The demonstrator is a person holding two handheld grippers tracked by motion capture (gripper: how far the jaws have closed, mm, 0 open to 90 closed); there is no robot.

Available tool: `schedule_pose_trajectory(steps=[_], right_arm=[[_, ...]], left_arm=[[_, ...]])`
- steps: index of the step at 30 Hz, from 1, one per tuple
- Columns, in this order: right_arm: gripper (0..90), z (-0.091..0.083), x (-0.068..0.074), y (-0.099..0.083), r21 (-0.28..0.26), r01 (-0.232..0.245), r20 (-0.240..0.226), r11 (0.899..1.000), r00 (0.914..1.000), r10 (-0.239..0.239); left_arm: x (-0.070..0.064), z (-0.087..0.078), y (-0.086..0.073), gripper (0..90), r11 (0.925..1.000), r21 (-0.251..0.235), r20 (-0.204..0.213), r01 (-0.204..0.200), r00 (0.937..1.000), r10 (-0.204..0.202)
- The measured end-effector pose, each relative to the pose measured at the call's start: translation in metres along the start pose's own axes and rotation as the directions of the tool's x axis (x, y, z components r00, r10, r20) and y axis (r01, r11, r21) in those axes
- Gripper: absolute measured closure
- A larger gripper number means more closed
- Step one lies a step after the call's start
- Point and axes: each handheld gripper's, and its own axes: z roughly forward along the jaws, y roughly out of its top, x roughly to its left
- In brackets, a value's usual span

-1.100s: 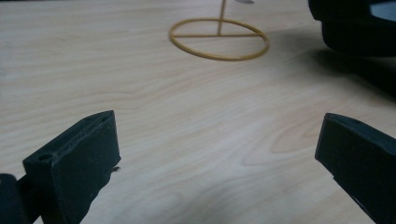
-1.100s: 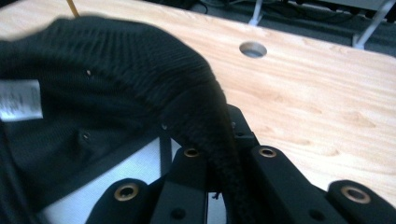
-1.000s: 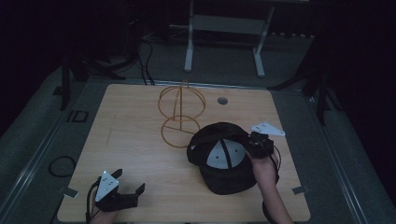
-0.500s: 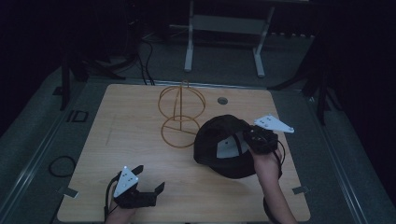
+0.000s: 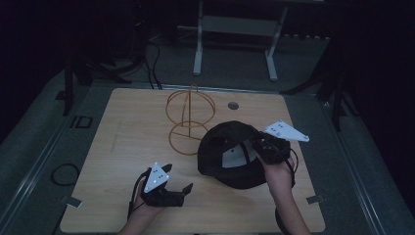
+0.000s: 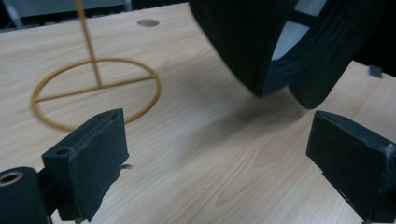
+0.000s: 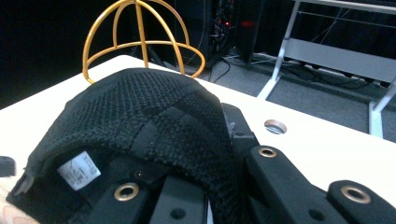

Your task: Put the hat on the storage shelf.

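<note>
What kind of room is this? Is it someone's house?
Probably not a house; it looks like a lab or workshop. A bare wooden table stands in a dark room, with cables on the floor and a metal frame stand behind it.

The high view looks forward and down on the whole counter [image 5: 122,147] from above the person's side. The left tool's [image 5: 169,191] camera sits low, close above the wood, facing the black cap [image 6: 261,42] and the wire stand [image 6: 95,86]. The right tool's [image 5: 262,147] camera looks across the cap at very close range toward the stand. All three share cap and stand.
</note>
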Motion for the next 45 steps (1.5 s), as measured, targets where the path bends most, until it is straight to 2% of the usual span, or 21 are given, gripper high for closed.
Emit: schedule_pose_trajectory(steps=[6,8,13,16,18,24,25,26,27,28,31,32,34,38,45], right_arm=[[88.5,-0.001,0.004,0.0,-0.01,0.005,-0.015,1.0,0.9999,-0.006],[88.5,-0.002,0.006,0.001,-0.015,0.006,-0.025,1.0,0.9997,-0.006],[88.5,-0.005,0.008,0.001,-0.027,-0.002,-0.045,1.0,0.999,0.001],[88.5,-0.006,0.009,0.0,-0.028,0.0,-0.055,1.0,0.9985,-0.002],[88.5,-0.007,0.01,-0.001,-0.028,0.001,-0.065,1.0,0.9979,-0.003],[88.5,-0.009,0.011,-0.004,-0.028,0.011,-0.073,1.0,0.9973,-0.013],[88.5,-0.01,0.01,-0.004,-0.027,0.008,-0.072,1.0,0.9974,-0.01],[88.5,-0.01,0.01,-0.005,-0.028,0.011,-0.069,1.0,0.9975,-0.013],[88.5,-0.011,0.009,-0.005,-0.029,0.01,-0.066,1.0,0.9977,-0.012],[88.5,-0.011,0.009,-0.006,-0.027,0.012,-0.067,1.0,0.9977,-0.013],[88.5,-0.013,0.009,-0.008,-0.022,0.013,-0.069,1.0,0.9975,-0.014],[88.4,-0.013,0.009,-0.01,-0.024,0.013,-0.069,1.0,0.9975,-0.014],[88.4,-0.015,0.009,-0.012,-0.022,0.013,-0.069,1.0,0.9975,-0.015],[88.4,-0.019,0.009,-0.019,-0.018,0.011,-0.072,1.0,0.9973,-0.012],[88.2,-0.028,0.01,-0.034,-0.025,0.008,-0.083,1.0,0.9965,-0.01]], left_arm=[[-0.009,0.016,0.012,10.4,0.9998,-0.021,0.025,0.002,0.9997,-0.002],[-0.011,0.021,0.016,14.5,0.9995,-0.031,0.032,0.001,0.9995,0.0],[-0.015,0.032,0.024,15.5,0.9994,-0.034,0.028,0.001,0.9996,-0.001],[-0.016,0.038,0.029,20.7,0.9988,-0.05,0.019,0.0,0.9998,0.001],[-0.015,0.041,0.033,23.8,0.9981,-0.061,0.021,0.013,0.9997,-0.012],[-0.016,0.046,0.043,45.3,0.9943,-0.102,-0.015,0.031,0.9994,-0.033],[-0.016,0.047,0.044,52.7,0.9937,-0.106,-0.017,0.037,0.9991,-0.039],[-0.016,0.047,0.045,55.8,0.9931,-0.111,-0.046,0.038,0.998,-0.043],[-0.017,0.047,0.045,64.2,0.9929,-0.112,-0.06,0.038,0.9972,-0.045],[-0.017,0.047,0.046,68.4,0.9927,-0.117,-0.078,0.03,0.9962,-0.039],[-0.018,0.046,0.05,83.9,0.9917,-0.126,-0.111,0.025,0.993,-0.039],[-0.018,0.045,0.051,86.7,0.9916,-0.126,-0.107,0.028,0.9933,-0.042],[-0.017,0.045,0.054,87.9,0.9906,-0.128,-0.096,0.047,0.9936,-0.06],[-0.017,0.042,0.06,88.4,0.9918,-0.127,-0.128,0.015,0.9912,-0.032],[-0.017,0.032,0.073,88.9,0.9868,-0.162,-0.144,-0.006,0.9895,-0.018]])
